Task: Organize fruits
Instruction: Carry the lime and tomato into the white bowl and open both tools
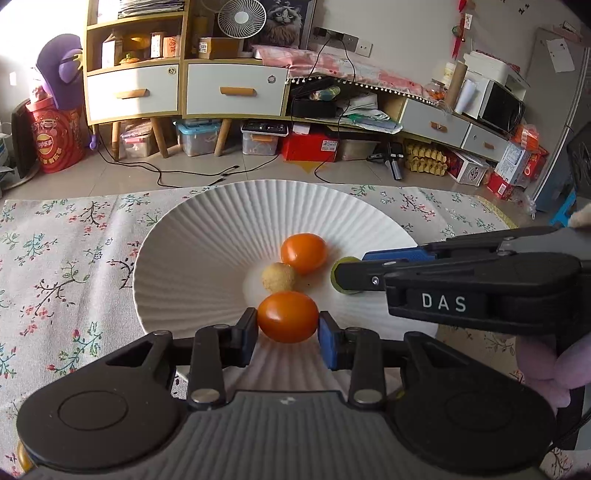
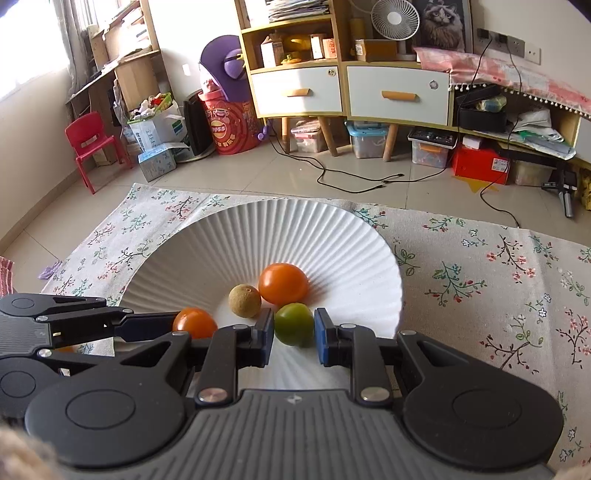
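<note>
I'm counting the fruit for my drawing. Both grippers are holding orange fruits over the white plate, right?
Not quite. Only the left gripper holds an orange fruit. The right gripper holds a green fruit, as the right wrist view shows. Both are over the white plate.

A floral-printed cloth (image 2: pixel 480 280) covers the table. Beyond it, on the pale tiled floor (image 2: pixel 236 173), black cables (image 2: pixel 325 171) trail towards a wooden cabinet with white drawers (image 2: pixel 399 96). A small white desk fan (image 2: pixel 395 18) stands on the cabinet beside a framed picture of a cat (image 2: pixel 441 22). Clear plastic storage boxes (image 2: pixel 365 138) sit under the cabinet, with a red box (image 2: pixel 480 162) to their right. Far left, a red plastic child's chair (image 2: pixel 90 144) stands near a red printed drum (image 2: pixel 229 125) with a purple plush toy (image 2: pixel 225 66) above it.
</note>
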`<state>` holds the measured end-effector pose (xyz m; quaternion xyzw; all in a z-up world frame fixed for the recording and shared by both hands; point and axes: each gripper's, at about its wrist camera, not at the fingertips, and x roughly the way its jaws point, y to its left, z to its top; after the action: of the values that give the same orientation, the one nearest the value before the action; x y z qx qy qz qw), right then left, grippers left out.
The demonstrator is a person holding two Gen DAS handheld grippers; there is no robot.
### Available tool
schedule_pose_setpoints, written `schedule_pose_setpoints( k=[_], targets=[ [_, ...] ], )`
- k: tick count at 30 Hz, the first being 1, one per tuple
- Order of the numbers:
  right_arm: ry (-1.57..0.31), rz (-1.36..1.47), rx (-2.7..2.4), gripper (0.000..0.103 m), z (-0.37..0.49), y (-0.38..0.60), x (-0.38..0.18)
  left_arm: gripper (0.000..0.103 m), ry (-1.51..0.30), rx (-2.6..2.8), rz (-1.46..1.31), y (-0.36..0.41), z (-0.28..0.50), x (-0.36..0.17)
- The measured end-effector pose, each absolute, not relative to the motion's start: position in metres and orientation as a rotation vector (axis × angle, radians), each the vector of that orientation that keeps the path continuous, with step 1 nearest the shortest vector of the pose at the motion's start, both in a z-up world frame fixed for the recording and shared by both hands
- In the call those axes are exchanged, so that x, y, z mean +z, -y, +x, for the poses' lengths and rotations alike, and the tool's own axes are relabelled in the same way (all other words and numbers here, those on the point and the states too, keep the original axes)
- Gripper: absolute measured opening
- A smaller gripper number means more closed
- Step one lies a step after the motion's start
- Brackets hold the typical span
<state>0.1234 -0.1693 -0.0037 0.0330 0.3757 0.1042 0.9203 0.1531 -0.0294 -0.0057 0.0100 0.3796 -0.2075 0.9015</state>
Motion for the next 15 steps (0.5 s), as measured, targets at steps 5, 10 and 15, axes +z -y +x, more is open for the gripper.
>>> schedule_pose_setpoints(
  k=[5,10,15],
  targets=[
    [-0.776,0.074,0.215,0.021,0.1263,0.1662,-0.0048,0.032,-0.788,-0.440,0.024,0.0307,0.1572,-0.0073],
    [-0.782,0.077,0.220,0.021,0.1302,0.1650,-0.0058,0.032,-0.790,-0.444,0.044,0.0343,0.1589,-0.0086],
    [-0.787,0.075,0.224,0.024,0.1306,0.1641,-0.0052,0.034,-0.786,-0.451,0.040,0.0353,0.1577,-0.0086]
  ],
)
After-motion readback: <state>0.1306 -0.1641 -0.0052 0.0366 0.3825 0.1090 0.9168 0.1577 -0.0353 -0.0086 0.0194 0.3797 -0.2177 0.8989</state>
